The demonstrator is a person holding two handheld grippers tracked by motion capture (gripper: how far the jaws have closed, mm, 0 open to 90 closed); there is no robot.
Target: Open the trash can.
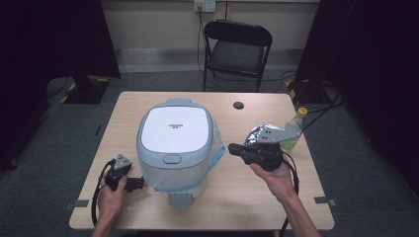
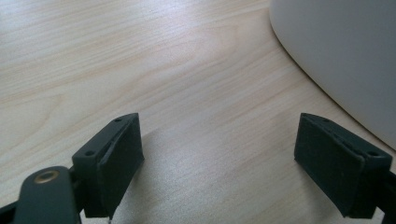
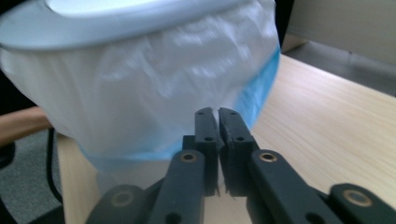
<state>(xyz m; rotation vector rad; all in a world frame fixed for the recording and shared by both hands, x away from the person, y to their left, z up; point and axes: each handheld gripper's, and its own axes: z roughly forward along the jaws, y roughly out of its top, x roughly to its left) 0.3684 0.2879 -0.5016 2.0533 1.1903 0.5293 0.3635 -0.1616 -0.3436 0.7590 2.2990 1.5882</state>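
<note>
Lidded bin [image 1: 174,143], plastic liner [image 1: 213,148] inside

light: dim, dark sides | shadows: soft under jaws | blur: bag in right gripper view

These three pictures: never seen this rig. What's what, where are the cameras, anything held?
No robot here: a person holds a two-jaw gripper in each hand at a wooden table. The high view looks down from above the person's side. The other two cameras ride on the grippers and look along their black jaws.

On the table stands a lidded bin lined with a plastic bag. At the right are a foil ball and a bottle.

The left gripper sits low beside the bin, jaws wide open over bare wood. The right gripper is raised and points at the bag, jaws shut, nothing between them.
</note>
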